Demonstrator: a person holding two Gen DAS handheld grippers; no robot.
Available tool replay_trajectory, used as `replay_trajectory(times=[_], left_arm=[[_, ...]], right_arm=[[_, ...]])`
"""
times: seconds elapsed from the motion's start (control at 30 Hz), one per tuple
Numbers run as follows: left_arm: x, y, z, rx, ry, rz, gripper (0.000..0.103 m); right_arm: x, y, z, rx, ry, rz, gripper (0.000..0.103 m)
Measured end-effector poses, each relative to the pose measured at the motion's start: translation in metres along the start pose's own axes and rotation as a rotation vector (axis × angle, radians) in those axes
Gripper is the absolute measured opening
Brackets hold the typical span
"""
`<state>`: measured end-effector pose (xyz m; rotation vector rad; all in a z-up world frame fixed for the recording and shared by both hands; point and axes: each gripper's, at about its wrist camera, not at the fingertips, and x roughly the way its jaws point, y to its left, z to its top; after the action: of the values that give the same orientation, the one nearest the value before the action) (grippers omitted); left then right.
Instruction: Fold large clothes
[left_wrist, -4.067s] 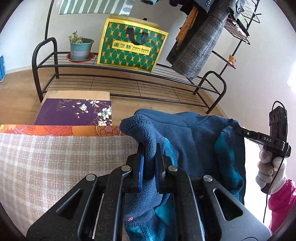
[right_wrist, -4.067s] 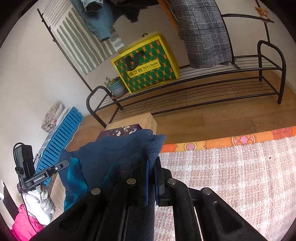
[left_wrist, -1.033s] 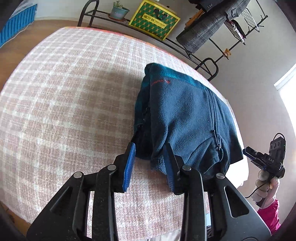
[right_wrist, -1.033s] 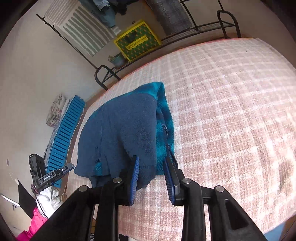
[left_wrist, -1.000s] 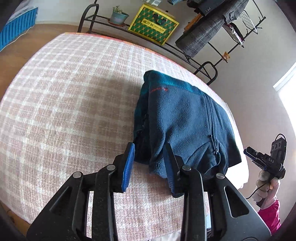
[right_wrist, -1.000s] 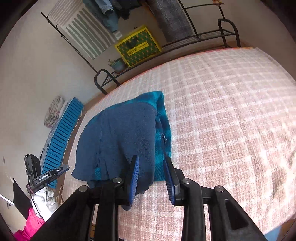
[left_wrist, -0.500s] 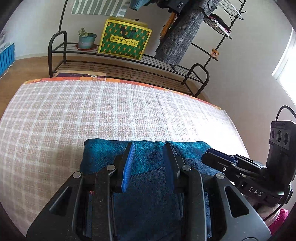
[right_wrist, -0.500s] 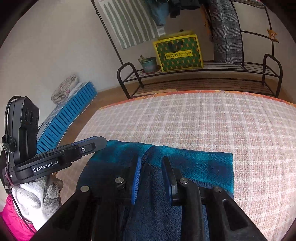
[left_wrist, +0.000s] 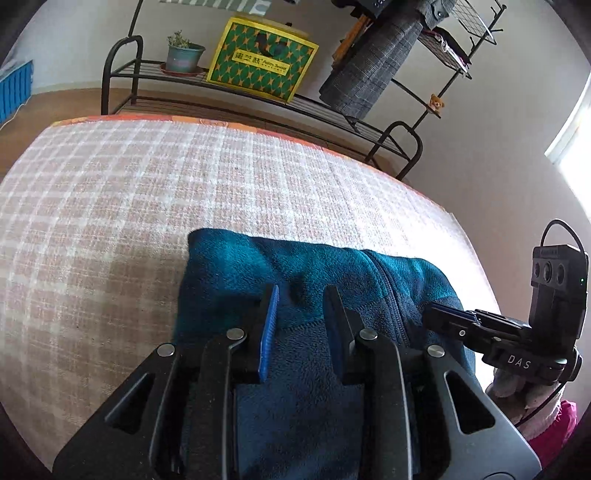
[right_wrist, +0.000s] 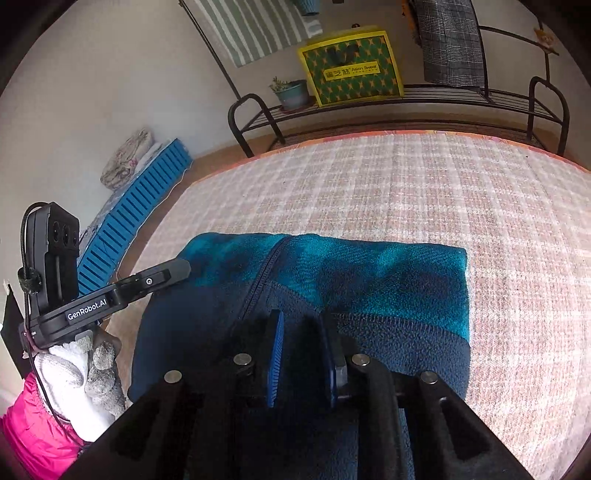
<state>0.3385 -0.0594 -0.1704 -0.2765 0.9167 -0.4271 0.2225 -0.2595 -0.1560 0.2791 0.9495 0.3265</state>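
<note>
Both tongs, left tongs (left_wrist: 301, 314) and right tongs (right_wrist: 301, 341), have swung over the folded fleece (left_wrist: 314, 280) lying crosswise beneath them, jaws apart, closing on nothing

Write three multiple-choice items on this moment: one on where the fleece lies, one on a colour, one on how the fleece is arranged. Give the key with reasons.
1. Where does the blue fleece jacket lie?
A. on the checked bed cover
B. on the metal rack
C. on the wooden floor

2. What colour is the border of the patterned gift bag on the metal rack?
A. red
B. yellow
C. white

3. How is the fleece arranged?
A. hanging from a hanger
B. spread out flat with sleeves wide
C. folded into a compact block

Key: 1 A, checked cloth shows around its far edge and both sides; 2 B, a yellow edge frames the green pattern; 3 C, its edges are straight, with the teal panel along the far edge.
</note>
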Motion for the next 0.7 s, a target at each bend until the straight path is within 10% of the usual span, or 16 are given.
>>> replay_trajectory(times=[0.33, 0.7], left_arm=[[0.033, 0.070, -0.021, -0.196, 0.099, 0.020, 0.045], [-0.038, 0.059, -0.015, -0.119, 0.038, 0.045, 0.045]], right_arm=[[0.010, -0.044, -0.022, 0.131, 0.003, -0.025, 0.012], [-0.060, -0.038, -0.043, 0.138, -0.036, -0.080, 0.020]])
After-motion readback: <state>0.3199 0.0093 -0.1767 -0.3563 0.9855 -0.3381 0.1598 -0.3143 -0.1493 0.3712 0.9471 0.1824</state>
